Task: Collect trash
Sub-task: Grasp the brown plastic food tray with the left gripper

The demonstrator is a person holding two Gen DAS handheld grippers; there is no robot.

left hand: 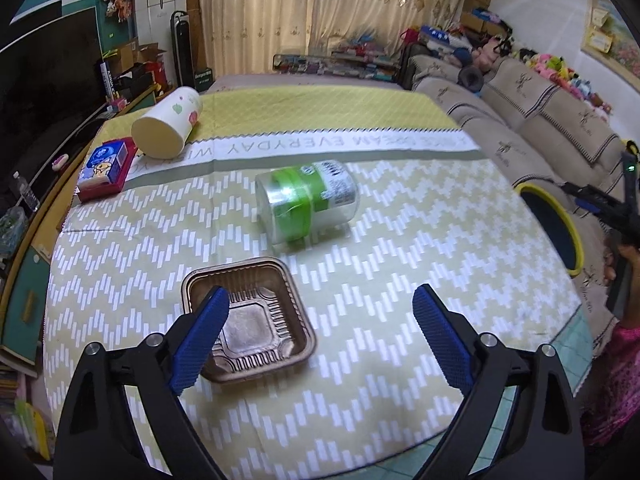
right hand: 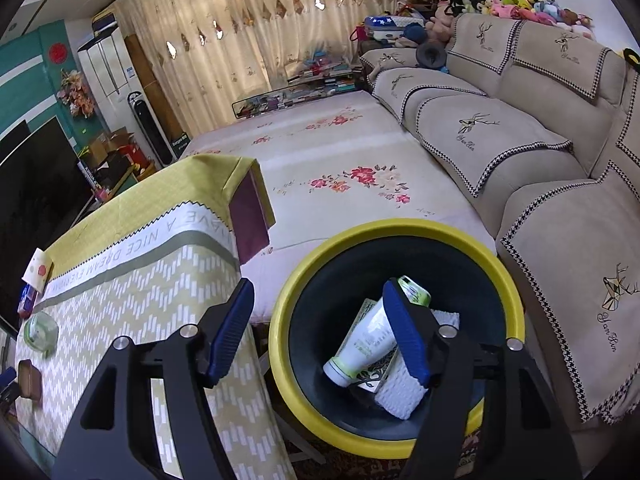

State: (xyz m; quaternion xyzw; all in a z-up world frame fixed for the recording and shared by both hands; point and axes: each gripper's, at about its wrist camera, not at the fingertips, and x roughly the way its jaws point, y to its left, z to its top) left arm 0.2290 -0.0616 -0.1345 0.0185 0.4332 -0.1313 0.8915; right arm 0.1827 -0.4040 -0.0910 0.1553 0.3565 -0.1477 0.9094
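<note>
**Hovering over tray and bin**

Lying on the desk [left hand: 360, 280]: clear jar [left hand: 306, 204], paper cup [left hand: 168, 126], red box [left hand: 106, 170]. Left tongs [left hand: 320, 300] spread above the ribbed brown tray [left hand: 250, 320]. Right tongs [right hand: 320, 300] spread, empty, over the yellow-rimmed bin [right hand: 394, 229] holding a white bottle [right hand: 362, 346].

You had "A NICE DREAM EVERYDAY" upside down on the tablecloth band [left hand: 320, 145]; sofa covers [right hand: 466, 136] read "Yan Ban", roughly.

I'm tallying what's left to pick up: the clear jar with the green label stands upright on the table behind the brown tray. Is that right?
Not quite. The clear jar with the green label lies on its side on the table behind the brown tray. The left wrist view shows it.
</note>
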